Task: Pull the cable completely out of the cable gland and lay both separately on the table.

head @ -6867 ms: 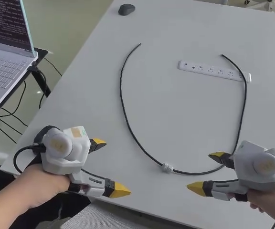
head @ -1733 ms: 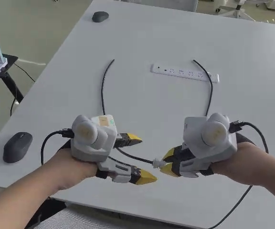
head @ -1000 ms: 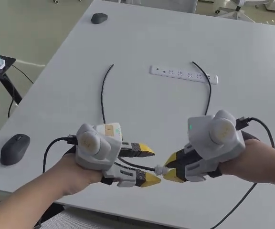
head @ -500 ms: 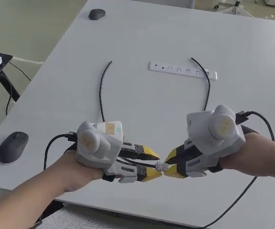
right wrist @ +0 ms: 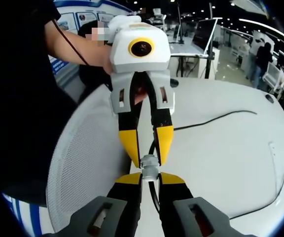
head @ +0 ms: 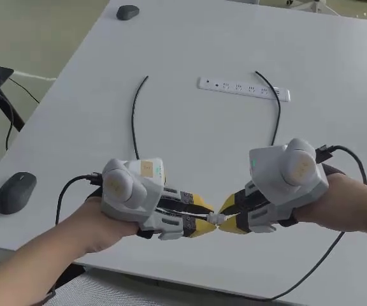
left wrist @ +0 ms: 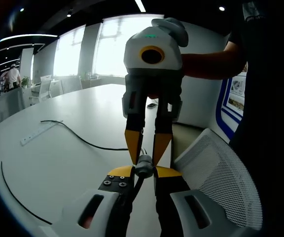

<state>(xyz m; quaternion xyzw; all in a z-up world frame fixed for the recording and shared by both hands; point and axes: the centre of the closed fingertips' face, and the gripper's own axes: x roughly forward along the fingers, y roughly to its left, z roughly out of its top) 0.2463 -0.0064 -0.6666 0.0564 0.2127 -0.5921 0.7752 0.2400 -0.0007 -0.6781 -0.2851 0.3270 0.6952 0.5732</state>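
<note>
A long black cable [head: 132, 121] curves over the white table [head: 190, 51] and rises to a small white cable gland [head: 215, 218] held just above the front edge. My right gripper [head: 227, 220] is shut on the gland. My left gripper [head: 202, 220] faces it tip to tip, shut on the cable right beside the gland. In the left gripper view the gland [left wrist: 143, 165] sits at my left gripper [left wrist: 144, 172], with the right gripper [left wrist: 147, 153] coming down onto it. In the right gripper view the gland [right wrist: 149, 167] sits at my right gripper [right wrist: 150, 177], and the cable [right wrist: 154, 195] runs back between its jaws.
A white power strip [head: 244, 89] lies across the far middle of the table, with the cable's right end passing by it. One dark mouse [head: 127, 11] is at the far edge, another [head: 16, 191] lies near the left edge. A mesh chair [left wrist: 216, 177] stands below the front edge.
The right gripper has taken hold of the gland and lifted it off the table. The left gripper has moved in and shut on the cable beside it.
</note>
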